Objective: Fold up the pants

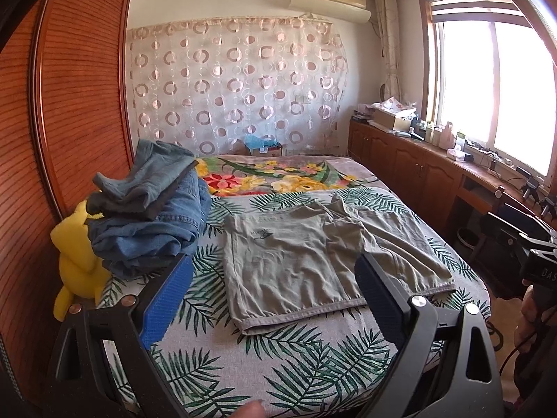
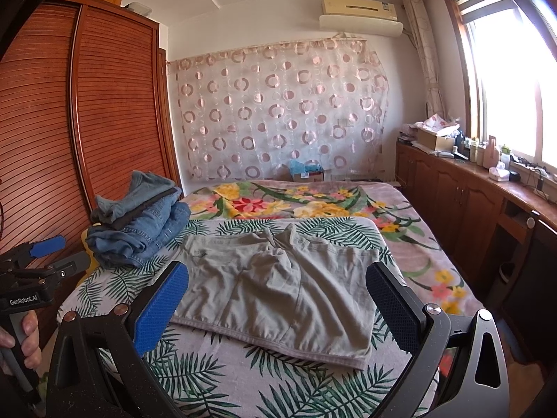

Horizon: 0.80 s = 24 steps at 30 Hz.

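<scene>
Grey-green cotton pants point(image 2: 278, 289) lie part-folded flat on leaf-print bed point(image 2: 216, 376), ahead of both tools; left tool point(image 1: 275, 299) and right tool point(image 2: 278, 308) wide, empty, hems nearest.

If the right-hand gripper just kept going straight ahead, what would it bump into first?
Probably the grey pants lying on the bed; the open right gripper points down at them, though depth is hard to judge.

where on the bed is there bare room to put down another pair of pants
Free: the leaf-print sheet on the near side of the gray pants, between them and the bed's front edge, and the floral blanket beyond them toward the curtain. Crowded: the left side, where the pile of jeans sits close beside the gray pants, with a yellow plush toy behind it.
</scene>
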Tool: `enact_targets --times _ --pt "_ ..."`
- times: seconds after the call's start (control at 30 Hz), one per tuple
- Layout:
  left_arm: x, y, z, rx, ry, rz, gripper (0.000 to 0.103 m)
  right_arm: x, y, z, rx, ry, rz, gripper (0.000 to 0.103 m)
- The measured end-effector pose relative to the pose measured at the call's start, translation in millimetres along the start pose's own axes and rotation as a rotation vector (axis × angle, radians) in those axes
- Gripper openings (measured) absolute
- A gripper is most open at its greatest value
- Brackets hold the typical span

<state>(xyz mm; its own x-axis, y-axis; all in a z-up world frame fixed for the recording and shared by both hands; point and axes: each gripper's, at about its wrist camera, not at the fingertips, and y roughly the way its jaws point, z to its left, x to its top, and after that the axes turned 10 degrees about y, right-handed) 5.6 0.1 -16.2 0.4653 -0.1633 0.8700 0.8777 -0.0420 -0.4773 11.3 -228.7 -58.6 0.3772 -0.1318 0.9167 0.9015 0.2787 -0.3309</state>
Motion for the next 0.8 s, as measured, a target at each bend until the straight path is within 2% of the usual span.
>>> enact_targets --times 0.4,0.8 --pt "-34 47 10 -0.022 0.003 0.141 0.094 -5 18 -8 -0.012 -0.012 0.067 0.102" --pt "-65 73 28 -0.042 -0.013 0.22 0.094 -11 21 -22 -0.016 -0.008 0.175 0.102"
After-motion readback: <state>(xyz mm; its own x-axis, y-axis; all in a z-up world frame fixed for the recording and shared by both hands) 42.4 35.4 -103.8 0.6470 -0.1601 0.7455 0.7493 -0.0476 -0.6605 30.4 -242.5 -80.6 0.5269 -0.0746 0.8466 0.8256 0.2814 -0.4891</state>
